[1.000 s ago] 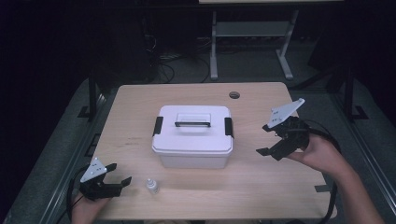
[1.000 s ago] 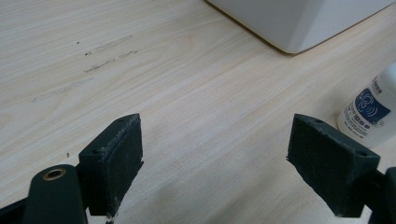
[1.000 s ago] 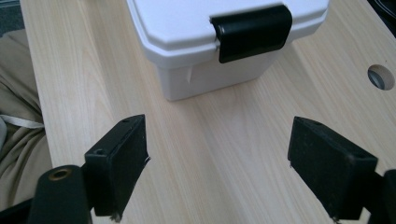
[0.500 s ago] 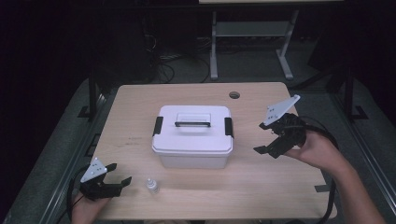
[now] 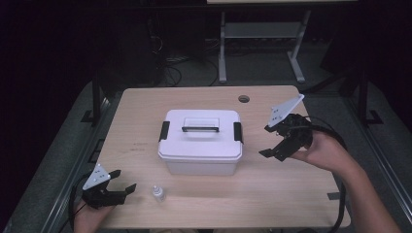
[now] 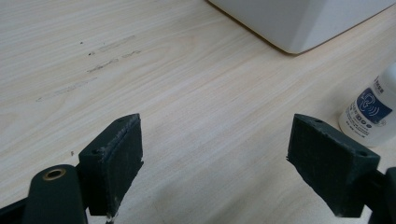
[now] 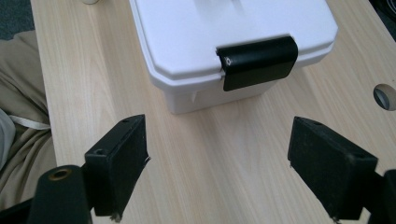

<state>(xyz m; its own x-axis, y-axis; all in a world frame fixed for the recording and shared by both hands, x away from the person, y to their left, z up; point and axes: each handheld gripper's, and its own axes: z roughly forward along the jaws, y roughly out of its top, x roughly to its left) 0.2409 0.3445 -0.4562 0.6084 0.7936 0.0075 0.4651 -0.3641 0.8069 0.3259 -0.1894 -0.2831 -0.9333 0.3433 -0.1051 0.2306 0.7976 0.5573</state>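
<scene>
Right tool is held above the surface, jaws spread wide w/ nothing between them, aimed at the right end of the white box. In the right gripper view the box sits just ahead of the jaws, slightly toward the left one, and its black latch faces the tool straight on, between the two jaw lines but farther out. Not touching; bare wood shows between jaw tips and box wall. Lid is on, both side latches down, black handle flat on top. A round hole in the surface lies off the tool's right jaw.

Left tool rests low at the near left corner of the surface, also wide open, empty. In the left gripper view a small white bottle w/ blue label stands just beyond the right jaw's tip, outside the gap, near but apart from it. Box corner is well ahead and to that same side. Faint scuff marks on the wood ahead of the left jaw.

A hand holds the right tool from behind, the cable looping back past the wrist.
</scene>
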